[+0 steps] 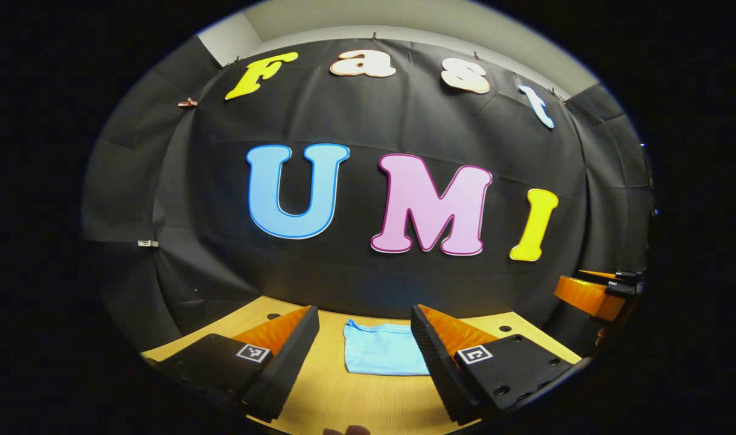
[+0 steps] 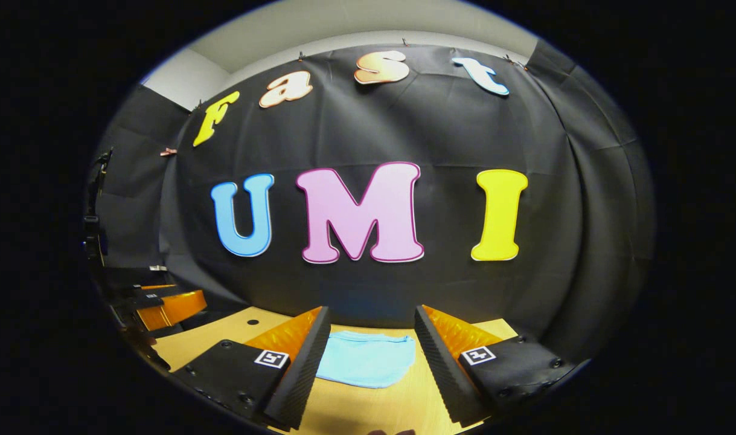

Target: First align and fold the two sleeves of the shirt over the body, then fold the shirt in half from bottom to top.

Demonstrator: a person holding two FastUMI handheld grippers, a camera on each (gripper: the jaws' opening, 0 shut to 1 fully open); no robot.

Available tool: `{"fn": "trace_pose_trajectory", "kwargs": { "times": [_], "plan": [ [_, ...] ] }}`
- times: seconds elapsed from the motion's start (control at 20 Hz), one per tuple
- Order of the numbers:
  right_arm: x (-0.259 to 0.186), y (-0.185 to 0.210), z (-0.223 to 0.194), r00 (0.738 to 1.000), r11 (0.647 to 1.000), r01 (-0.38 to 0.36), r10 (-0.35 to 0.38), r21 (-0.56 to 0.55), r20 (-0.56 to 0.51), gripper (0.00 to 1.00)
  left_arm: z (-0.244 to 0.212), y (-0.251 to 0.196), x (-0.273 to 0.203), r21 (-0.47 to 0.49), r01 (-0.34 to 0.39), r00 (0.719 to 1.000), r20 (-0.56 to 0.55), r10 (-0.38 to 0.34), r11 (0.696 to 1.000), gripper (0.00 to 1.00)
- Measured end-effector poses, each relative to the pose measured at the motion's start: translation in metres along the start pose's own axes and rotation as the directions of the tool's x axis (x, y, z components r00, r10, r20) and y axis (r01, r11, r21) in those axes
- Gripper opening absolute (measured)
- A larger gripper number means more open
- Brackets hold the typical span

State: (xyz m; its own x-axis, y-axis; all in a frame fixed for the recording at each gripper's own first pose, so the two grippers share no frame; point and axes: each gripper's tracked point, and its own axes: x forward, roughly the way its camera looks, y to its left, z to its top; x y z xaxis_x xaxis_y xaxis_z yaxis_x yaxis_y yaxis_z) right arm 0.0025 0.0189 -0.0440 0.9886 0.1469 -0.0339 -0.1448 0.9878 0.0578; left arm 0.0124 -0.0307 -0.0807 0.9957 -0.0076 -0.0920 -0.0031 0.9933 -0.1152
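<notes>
The light blue shirt (image 1: pixel 383 351) lies flat on the wooden table (image 1: pixel 343 399) as a small, compact rectangle close to the back wall. My left gripper (image 1: pixel 363 311) hovers above the table in front of it, open, with nothing between its fingers. In the right gripper view the same shirt (image 2: pixel 364 359) rests beyond my right gripper (image 2: pixel 372 311), which is also open and holds nothing. Both grippers are well short of the cloth and do not touch it. The right gripper (image 1: pixel 592 295) shows at the far right edge of the left gripper view, and the left gripper (image 2: pixel 165 307) at the left edge of the right gripper view.
The black booth wall stands right behind the shirt. Small round holes (image 1: pixel 273 316) mark the tabletop near its back edge. A bit of a hand (image 1: pixel 346 430) shows at the bottom edge of the left gripper view.
</notes>
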Motion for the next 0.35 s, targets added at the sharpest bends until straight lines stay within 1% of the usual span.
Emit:
{"fn": "trace_pose_trajectory", "kwargs": {
  "times": [0.1, 0.2, 0.35],
  "plan": [
    [-0.017, 0.006, 0.001, 1.000, 1.000, -0.012, 0.012, 0.000, -0.007, 0.88, 0.006, -0.006, -0.019, 0.038, 0.014, 1.000, 0.012, -0.014, 0.999, 0.97],
    [-0.033, 0.009, -0.002, 1.000, 1.000, -0.018, 0.018, 0.015, -0.024, 0.88, 0.012, -0.014, -0.034, 0.043, 0.038, 0.999, 0.022, -0.039, 0.998, 0.97],
    [-0.049, 0.004, 0.002, 1.000, 1.000, -0.001, 0.002, 0.009, -0.014, 0.88, 0.012, -0.020, -0.048, 0.061, 0.054, 0.998, 0.025, -0.055, 0.997, 0.97]
  ]
}}
